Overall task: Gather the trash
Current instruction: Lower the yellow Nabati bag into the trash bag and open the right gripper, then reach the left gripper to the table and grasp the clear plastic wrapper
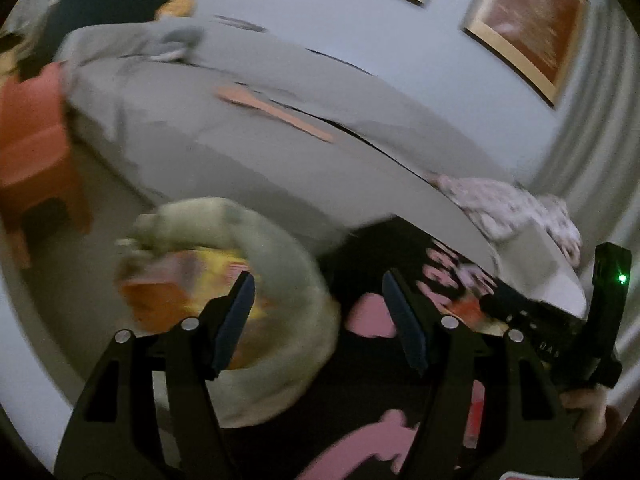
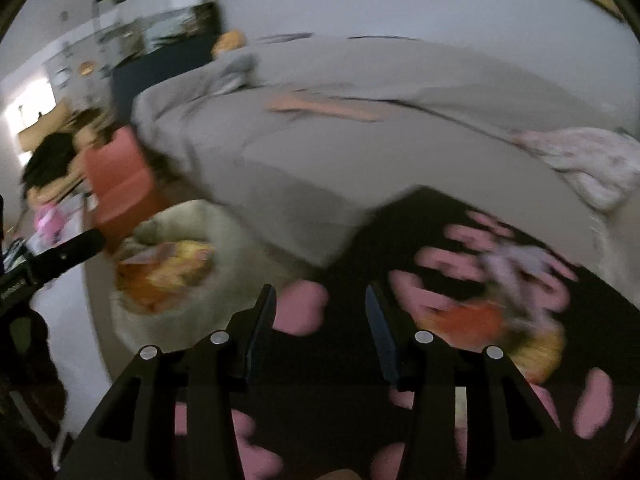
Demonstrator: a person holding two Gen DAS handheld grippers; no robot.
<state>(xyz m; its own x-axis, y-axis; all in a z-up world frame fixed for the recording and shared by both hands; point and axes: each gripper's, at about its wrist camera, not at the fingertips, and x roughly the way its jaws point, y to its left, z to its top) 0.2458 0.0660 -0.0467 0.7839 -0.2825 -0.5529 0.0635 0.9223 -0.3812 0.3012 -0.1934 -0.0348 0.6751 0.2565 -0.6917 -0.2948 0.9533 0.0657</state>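
Both views were smeared with motion blur, so fine detail was hard to read. The left gripper (image 1: 318, 298) hung above the floor with its jaws standing wide apart and nothing between them; under it lay a black rug with pink shapes (image 1: 368, 316). Just to its left sat a pale trash bag (image 1: 280, 264), its mouth open and orange and yellow wrappers (image 1: 172, 284) showing inside. The right gripper (image 2: 320, 312) was about half open and also empty, over the same rug (image 2: 304, 304). To its right, on the rug, lay a loose heap of trash (image 2: 504, 304): something orange, something yellow and a pale crumpled piece, too blurred to name. The bag (image 2: 168, 268) stood on the bare floor at the rug's left edge, well apart from that heap. Behind everything ran a long grey sofa (image 1: 280, 152), with a pink-patterned cloth (image 1: 516, 208) bunched at its right end and an orange chair (image 1: 36, 148) off to the left.
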